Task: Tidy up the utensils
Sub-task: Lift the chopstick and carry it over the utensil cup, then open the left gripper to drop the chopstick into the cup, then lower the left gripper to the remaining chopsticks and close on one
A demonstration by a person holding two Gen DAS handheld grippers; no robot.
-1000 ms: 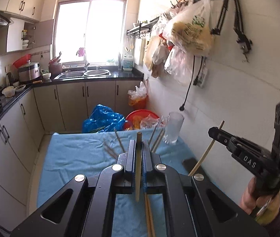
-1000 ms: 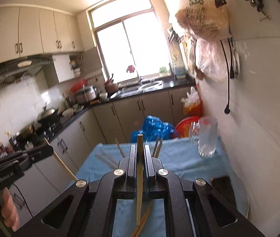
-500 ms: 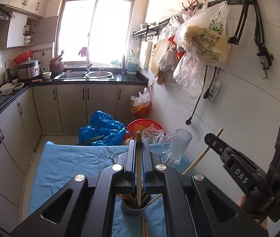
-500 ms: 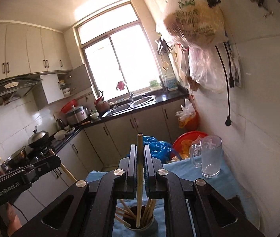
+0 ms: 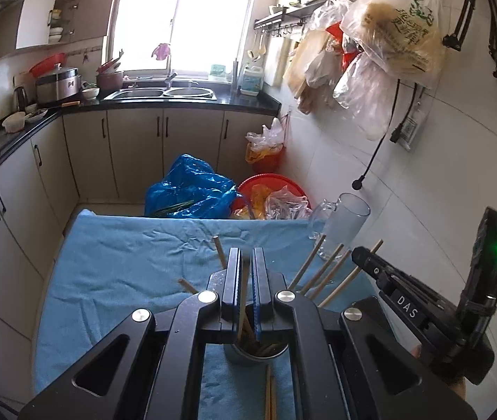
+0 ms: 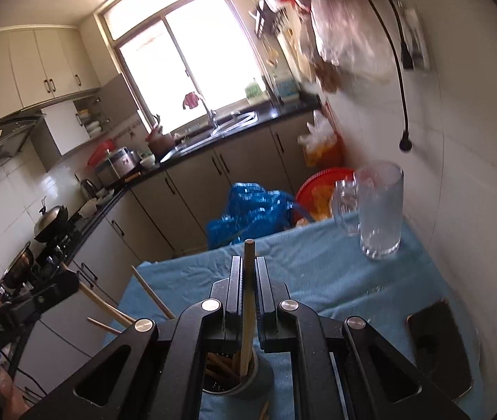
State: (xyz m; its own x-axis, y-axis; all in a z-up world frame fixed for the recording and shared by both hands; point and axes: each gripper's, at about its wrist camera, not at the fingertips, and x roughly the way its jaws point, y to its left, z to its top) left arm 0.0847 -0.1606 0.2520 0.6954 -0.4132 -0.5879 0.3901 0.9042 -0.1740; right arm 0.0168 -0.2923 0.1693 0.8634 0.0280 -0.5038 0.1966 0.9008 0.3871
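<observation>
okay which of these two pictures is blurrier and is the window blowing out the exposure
Right wrist view: motion smear on the hanging plastic bags at the top, while the glass mug stays fairly sharp. Left wrist view: crisp throughout, print on the bags readable. In both, the window is blown out to white, and the fisheye bends the wall tiles and cabinets.

A glass mug [image 6: 379, 210] stands on the blue cloth [image 6: 318, 266] near the tiled wall [image 6: 476, 175]

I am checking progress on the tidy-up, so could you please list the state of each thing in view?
Left gripper: shut on a chopstick.
Right gripper: shut on another chopstick, tip in the holder.
Utensil holder: upright, holding chopsticks.
Glass mug: upright, empty.
</observation>
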